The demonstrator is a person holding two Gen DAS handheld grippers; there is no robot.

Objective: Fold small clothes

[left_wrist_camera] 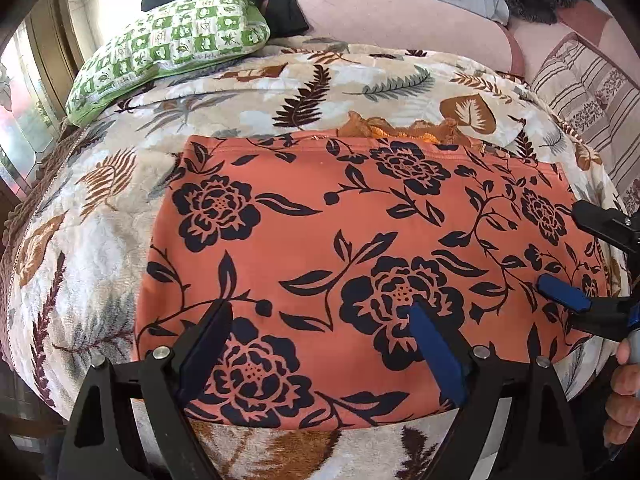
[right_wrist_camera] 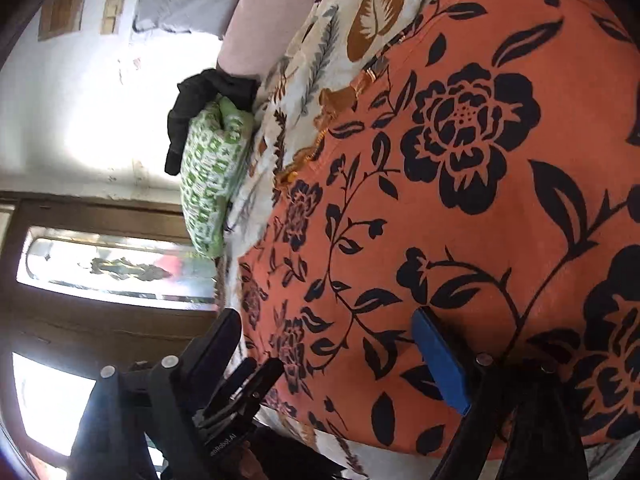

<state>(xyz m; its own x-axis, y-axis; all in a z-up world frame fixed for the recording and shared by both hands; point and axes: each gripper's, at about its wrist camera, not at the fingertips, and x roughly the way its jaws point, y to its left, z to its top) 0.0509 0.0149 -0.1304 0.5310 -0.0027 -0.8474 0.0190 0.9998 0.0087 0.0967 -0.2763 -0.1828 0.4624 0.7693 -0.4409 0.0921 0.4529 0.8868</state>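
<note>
The orange floral garment (left_wrist_camera: pixel 360 248) lies flat on the leaf-print blanket (left_wrist_camera: pixel 100 220) of a bed. The left gripper (left_wrist_camera: pixel 320 340) angles steeply down over its near edge, fingers wide apart — holding nothing. The right gripper (left_wrist_camera: pixel 576 256) reaches in low from the right, rolled sideways, equally spread and empty.

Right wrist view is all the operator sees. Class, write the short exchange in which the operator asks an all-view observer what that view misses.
Operator: What lies past the blanket's far right side?
Observer: A striped cushion lies beside the leaf-print blanket.
Operator: Where is my gripper over the garment?
Observer: The right gripper is at the right edge of the orange floral garment, jaws open.
</note>
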